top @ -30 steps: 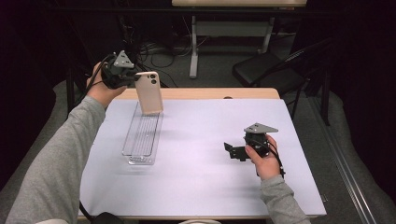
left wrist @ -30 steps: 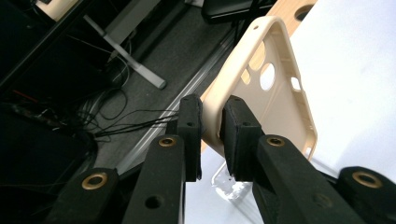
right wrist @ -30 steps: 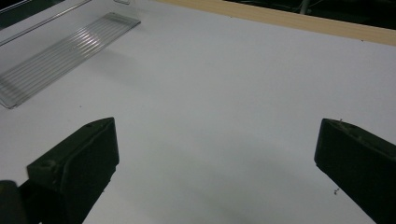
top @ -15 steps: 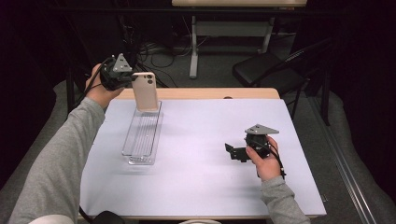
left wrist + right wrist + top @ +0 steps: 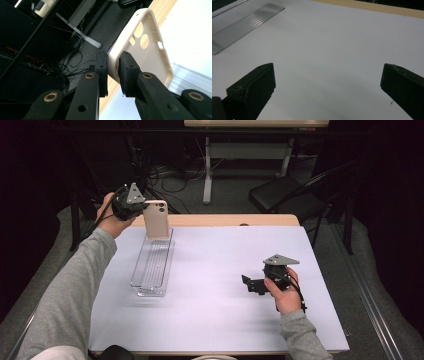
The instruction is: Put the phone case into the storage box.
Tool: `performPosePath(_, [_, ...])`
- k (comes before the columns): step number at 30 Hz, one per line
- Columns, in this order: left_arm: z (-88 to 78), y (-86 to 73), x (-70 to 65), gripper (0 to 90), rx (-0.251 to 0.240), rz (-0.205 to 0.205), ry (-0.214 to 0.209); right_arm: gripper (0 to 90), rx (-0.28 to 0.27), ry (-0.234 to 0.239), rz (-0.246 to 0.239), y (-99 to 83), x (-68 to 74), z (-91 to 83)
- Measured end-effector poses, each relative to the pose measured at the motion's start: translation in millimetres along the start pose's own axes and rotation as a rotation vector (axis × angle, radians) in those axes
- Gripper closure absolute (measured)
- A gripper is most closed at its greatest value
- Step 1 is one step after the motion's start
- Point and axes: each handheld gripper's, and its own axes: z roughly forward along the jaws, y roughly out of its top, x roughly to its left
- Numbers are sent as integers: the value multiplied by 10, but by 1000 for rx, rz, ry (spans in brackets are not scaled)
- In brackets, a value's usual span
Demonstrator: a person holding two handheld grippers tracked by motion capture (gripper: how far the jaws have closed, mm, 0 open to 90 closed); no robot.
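A beige phone case [image 5: 157, 219] hangs upright over the far end of a clear plastic tray [image 5: 152, 265], its camera holes at the top. My left gripper [image 5: 144, 209] is shut on one edge of that phone case [image 5: 147, 47], the two pads pinching its rim. At the right of the table my right gripper [image 5: 250, 284] rests low on the white surface, pointing left toward the tray. Its jaws stand wide open with nothing between them, and the right gripper [image 5: 327, 82] looks over bare white sheet toward the tray [image 5: 242, 25].
A white sheet [image 5: 220, 320] covers the wooden table [image 5: 225, 220]. Behind the table stand a black chair [image 5: 285, 195], a white stand leg [image 5: 207, 175] and loose cables on the dark floor.
My left gripper has sunk a little with the phone case, bringing its lower edge closer to the tray's far end. The right gripper has stayed put.
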Motion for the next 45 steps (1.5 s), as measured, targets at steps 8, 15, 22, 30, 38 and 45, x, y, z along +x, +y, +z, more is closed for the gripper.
performPosePath(8, [106,-38,-61,787,5,-2,15,0,-2,3,0,-1,-5,-2])
performPosePath(15, [189,-73,-127,787,13,-2,17,0,-2,4,-2,-4,-8,-4])
performPosePath(22, [250,-127,-168,787,25,-5,30,0,1,7,-9,-9,-3,5])
performPosePath(30, [288,-155,-210,787,18,-9,41,0,3,7,-5,-13,1,2])
performPosePath(38, [318,-180,-226,787,9,-12,43,0,12,7,-5,-38,2,23])
performPosePath(45, [332,-177,-240,787,0,15,52,0,9,9,-3,-37,4,19])
